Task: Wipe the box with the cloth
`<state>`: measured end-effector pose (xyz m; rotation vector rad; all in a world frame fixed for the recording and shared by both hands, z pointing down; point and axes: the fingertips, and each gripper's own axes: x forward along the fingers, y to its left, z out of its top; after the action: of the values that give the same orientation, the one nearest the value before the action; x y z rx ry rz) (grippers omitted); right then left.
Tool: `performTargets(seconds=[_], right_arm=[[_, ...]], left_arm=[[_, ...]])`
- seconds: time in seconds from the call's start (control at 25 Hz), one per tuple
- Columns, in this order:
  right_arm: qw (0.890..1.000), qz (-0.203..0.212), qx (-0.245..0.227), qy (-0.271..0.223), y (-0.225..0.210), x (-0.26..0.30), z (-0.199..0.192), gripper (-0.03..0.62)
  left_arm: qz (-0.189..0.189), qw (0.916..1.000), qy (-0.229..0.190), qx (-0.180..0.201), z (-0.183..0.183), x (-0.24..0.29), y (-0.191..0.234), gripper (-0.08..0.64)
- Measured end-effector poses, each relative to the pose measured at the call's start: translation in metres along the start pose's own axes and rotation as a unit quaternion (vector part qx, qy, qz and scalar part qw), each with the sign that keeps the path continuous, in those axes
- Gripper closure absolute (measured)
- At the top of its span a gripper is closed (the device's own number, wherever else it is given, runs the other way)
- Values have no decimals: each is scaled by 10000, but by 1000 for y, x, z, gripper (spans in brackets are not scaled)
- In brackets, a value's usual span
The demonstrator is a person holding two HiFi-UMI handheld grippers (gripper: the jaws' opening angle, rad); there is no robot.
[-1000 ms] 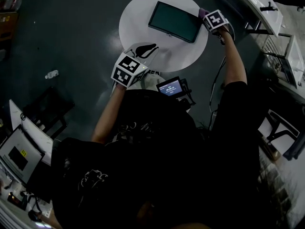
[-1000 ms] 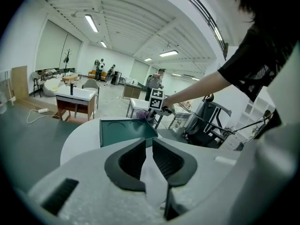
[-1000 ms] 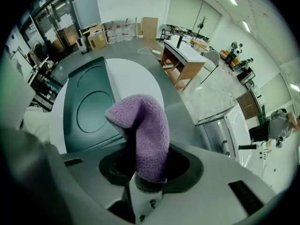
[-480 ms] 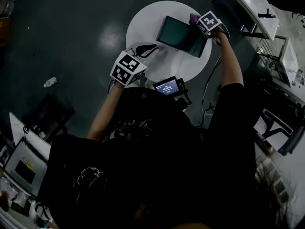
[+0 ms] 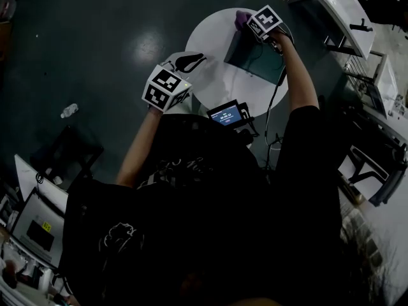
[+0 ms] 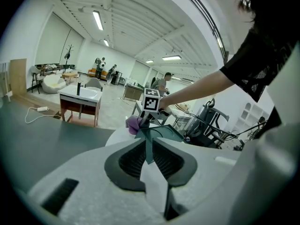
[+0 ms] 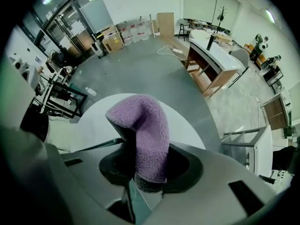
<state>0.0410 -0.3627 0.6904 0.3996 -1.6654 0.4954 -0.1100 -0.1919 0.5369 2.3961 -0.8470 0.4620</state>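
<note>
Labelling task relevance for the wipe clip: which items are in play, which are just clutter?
In play: box; purple cloth, clamped in right gripper; round table.
Clutter: small screen; white desk; small white object on floor.

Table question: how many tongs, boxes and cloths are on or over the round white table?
Tongs: 2, the left tongs and the right tongs
Box: 1, the dark green box
Cloth: 1, the purple cloth, held in the right tongs
Total: 4
</note>
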Motion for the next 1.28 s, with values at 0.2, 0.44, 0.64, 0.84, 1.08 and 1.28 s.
performTargets(seconds=[0.2, 0.44, 0.64, 0.84, 1.08, 1.28], right_arm=[[9999, 93, -61, 54, 14, 11, 33, 477], [9997, 135, -175, 70, 31, 21, 66, 477], [9995, 318, 3, -84, 44, 22, 81, 477], [9997, 201, -37, 143, 51, 25, 68, 477], [9992, 57, -366, 157, 70, 20, 54, 477], [9972, -136, -720, 150, 90, 13, 49, 477]], left_arm=[[128, 9998, -62, -162, -5, -17, 26, 522], [262, 9992, -183, -258, -4, -33, 53, 522], [351, 9983, -299, -353, 1, -38, 65, 522], [343, 9982, -345, -347, 2, -41, 66, 522], [353, 9986, -298, -251, -2, -42, 65, 522], [349, 9984, -382, -232, 2, -46, 61, 522]])
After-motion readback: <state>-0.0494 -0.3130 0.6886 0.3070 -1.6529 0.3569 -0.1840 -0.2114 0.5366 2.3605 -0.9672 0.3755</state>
